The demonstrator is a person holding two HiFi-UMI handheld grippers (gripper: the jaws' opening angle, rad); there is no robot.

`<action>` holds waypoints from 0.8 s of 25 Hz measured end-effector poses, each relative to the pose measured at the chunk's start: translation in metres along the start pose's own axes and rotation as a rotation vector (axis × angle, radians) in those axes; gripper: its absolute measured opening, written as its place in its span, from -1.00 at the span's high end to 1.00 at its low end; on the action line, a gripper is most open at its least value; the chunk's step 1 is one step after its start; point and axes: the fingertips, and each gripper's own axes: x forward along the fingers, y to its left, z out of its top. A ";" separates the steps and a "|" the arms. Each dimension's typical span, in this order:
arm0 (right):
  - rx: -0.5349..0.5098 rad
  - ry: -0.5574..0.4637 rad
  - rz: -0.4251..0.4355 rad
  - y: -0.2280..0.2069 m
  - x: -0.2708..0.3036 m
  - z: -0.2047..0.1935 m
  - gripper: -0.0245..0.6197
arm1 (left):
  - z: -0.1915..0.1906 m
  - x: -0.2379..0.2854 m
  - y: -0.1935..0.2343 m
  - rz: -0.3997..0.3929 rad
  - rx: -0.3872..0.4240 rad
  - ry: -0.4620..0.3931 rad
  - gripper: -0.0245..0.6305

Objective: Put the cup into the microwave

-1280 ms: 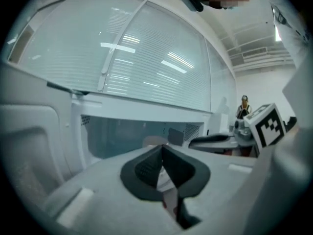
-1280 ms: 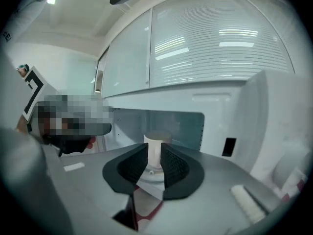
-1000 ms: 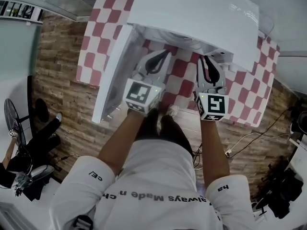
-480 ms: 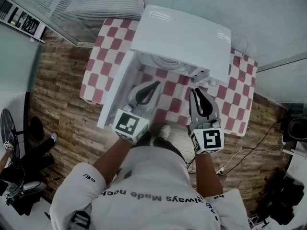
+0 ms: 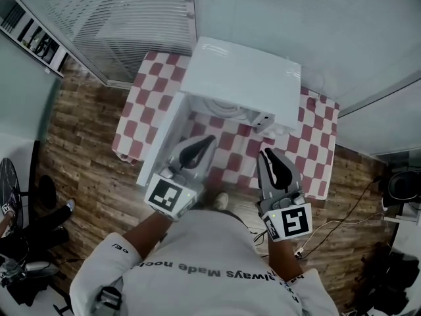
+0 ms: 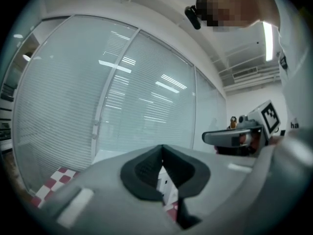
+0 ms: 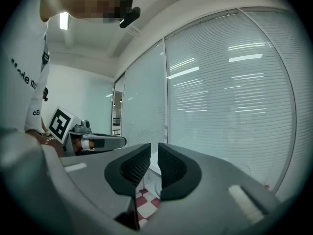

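A white microwave (image 5: 243,78) stands on a red-and-white checkered table (image 5: 314,143). Its door (image 5: 158,143) hangs open to the left. Something pale and round lies inside the cavity (image 5: 222,106); I cannot tell if it is the cup. My left gripper (image 5: 209,139) is shut and empty, held in front of the open door. My right gripper (image 5: 266,153) is also shut and empty, near the table's front edge. In the left gripper view the jaws meet at the tips (image 6: 162,148). In the right gripper view the pads (image 7: 171,168) stand almost touching, with nothing between them.
Glass walls with blinds (image 5: 118,18) run behind the table. The floor (image 5: 79,143) is wood plank. Cables (image 5: 329,229) lie on the floor at the right. A fan (image 5: 8,196) and dark gear stand at the far left.
Both grippers have drawn back from the microwave's opening toward the person's body. The view has pulled away, so the microwave and table look smaller and farther off.
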 end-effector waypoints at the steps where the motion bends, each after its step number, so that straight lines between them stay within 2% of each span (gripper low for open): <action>1: -0.005 -0.005 0.006 0.004 -0.003 0.006 0.78 | 0.004 -0.002 -0.004 -0.006 -0.001 -0.004 0.91; 9: -0.029 -0.037 0.042 0.024 -0.022 0.037 0.78 | 0.021 -0.017 -0.028 -0.043 0.010 0.004 0.91; 12: -0.040 -0.037 0.051 0.030 -0.028 0.041 0.78 | 0.034 -0.020 -0.031 -0.045 0.016 -0.033 0.91; 20: -0.061 -0.057 0.030 0.025 -0.033 0.050 0.78 | 0.042 -0.023 -0.029 -0.043 0.039 -0.041 0.91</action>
